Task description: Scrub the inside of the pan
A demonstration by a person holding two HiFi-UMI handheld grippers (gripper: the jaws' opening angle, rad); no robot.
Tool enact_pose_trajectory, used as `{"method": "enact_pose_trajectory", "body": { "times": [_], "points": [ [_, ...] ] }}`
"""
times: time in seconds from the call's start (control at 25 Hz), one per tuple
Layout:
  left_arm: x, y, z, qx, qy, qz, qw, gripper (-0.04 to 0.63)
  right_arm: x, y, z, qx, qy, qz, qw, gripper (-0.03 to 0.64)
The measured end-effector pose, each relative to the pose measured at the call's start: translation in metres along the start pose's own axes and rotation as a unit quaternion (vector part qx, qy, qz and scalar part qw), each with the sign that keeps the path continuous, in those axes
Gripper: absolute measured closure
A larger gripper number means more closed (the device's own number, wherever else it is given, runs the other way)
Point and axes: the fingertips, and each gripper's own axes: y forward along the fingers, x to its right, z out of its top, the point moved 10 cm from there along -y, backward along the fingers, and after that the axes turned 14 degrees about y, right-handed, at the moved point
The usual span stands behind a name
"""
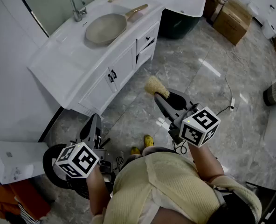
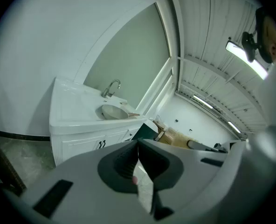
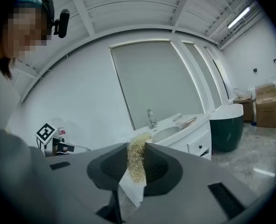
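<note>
Pan (image 1: 105, 28) sits in the basin of the white vanity (image 1: 68, 62), just beside the tap (image 1: 77, 7), with its pale handle (image 1: 137, 11) pointing out over the counter to the right. It looks like a rigid, fairly weighty frying pan with a smooth beige inside. Once wet, it would likely slide and rock in the curved basin under pressure. The handle, near its middle, is therefore the sensible place to take hold while the bowl is scrubbed.

The person stands well apart from the vanity on the marble floor (image 1: 189, 62).

The right gripper (image 1: 160, 96) is clamped on a straw-coloured fibrous scrubber (image 1: 155, 85), whose tuft sticks out past the jaw tips. The scrubber looks light, soft and springy, so it will squash against the pan. It needs a firm pinch low on the bundle, which is how it is held now.

The left gripper (image 1: 94, 122) has its jaws closed together with nothing between them. It would have to open before steadying the handle.
</note>
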Motion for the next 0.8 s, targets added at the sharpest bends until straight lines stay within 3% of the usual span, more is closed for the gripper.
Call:
{"method": "enact_pose_trajectory", "body": {
  "times": [0.64, 0.8],
  "points": [
    [0.0, 0.033, 0.006, 0.01, -0.012, 0.038, 0.9992, 0.537, 0.039, 0.036, 0.019, -0.025, 0.008, 0.035, 0.999, 0.529],
    [0.01, 0.047, 0.007, 0.007, 0.002, 0.043, 0.9991, 0.537, 0.052, 0.042, 0.025, -0.033, 0.004, 0.045, 0.998, 0.529]
  ]
}}
